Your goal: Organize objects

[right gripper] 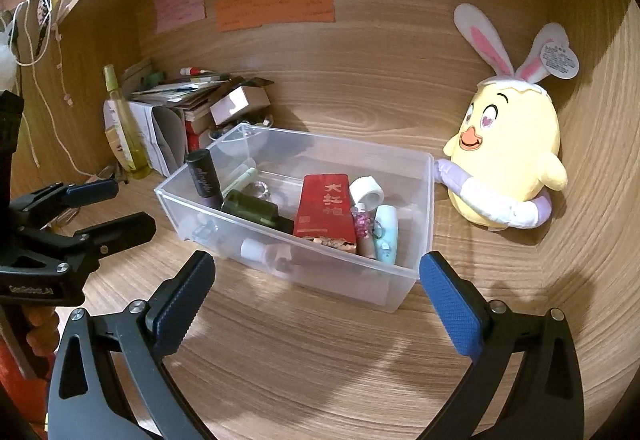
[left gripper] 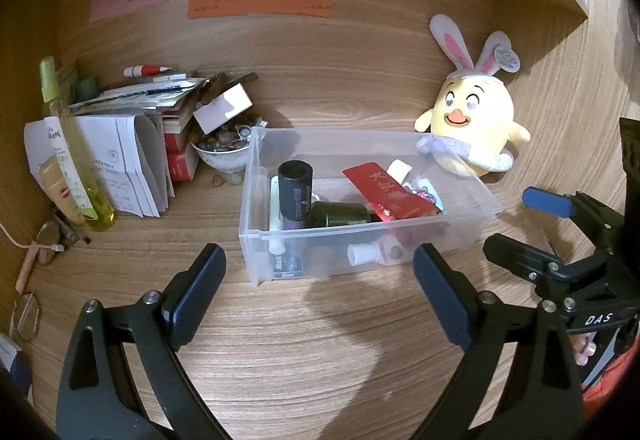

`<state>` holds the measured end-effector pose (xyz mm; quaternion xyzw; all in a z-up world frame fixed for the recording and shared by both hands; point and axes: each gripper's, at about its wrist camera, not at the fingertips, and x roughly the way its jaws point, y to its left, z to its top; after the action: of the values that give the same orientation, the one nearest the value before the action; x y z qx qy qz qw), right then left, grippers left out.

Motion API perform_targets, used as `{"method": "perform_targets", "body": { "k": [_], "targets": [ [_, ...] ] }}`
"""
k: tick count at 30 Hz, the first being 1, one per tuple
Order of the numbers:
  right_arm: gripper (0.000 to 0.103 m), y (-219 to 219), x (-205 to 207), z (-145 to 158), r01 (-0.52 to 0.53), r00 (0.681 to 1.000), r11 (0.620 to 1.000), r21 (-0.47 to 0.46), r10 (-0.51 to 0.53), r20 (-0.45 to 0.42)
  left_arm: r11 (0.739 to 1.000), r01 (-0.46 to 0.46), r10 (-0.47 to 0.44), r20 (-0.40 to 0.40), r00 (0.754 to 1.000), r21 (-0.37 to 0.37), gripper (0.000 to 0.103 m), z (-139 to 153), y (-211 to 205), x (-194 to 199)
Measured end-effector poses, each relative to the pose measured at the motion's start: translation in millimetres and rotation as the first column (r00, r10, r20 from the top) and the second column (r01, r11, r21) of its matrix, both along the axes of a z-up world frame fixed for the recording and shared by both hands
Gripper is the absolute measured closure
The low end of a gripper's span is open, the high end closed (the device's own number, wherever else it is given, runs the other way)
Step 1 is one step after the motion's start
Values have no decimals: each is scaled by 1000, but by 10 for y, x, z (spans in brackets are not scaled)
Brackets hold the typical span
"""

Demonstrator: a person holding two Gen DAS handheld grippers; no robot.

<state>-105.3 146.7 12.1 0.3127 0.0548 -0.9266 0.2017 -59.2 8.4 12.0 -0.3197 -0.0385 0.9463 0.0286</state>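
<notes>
Clear plastic bin (left gripper: pixel 472 195) mid-surface already holds bottles, a red packet (right gripper: pixel 325 209) and tubes, while the pile (left gripper: pixel 152 127) at back left looks unsorted, and both the left gripper (left gripper: pixel 320 276) and right gripper (right gripper: pixel 316 280) hover with jaws wide and empty.

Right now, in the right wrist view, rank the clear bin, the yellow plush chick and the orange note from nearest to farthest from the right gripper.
1. Clear bin: directly ahead of the open right gripper, its front wall just beyond the fingertips.
2. Yellow plush chick: to the right, against the side wall, beyond the bin's right end.
3. Orange note: stuck high on the back wall, farthest.
</notes>
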Motion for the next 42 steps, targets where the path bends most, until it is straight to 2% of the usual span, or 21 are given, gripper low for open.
{"method": "perform_targets", "body": {
  "k": [42],
  "targets": [
    [1,-26,-21,-52,-6,1000,1000,-20,7,23,1000,15,-15,-16,1000,-24,7,15,58,-14]
  ]
}}
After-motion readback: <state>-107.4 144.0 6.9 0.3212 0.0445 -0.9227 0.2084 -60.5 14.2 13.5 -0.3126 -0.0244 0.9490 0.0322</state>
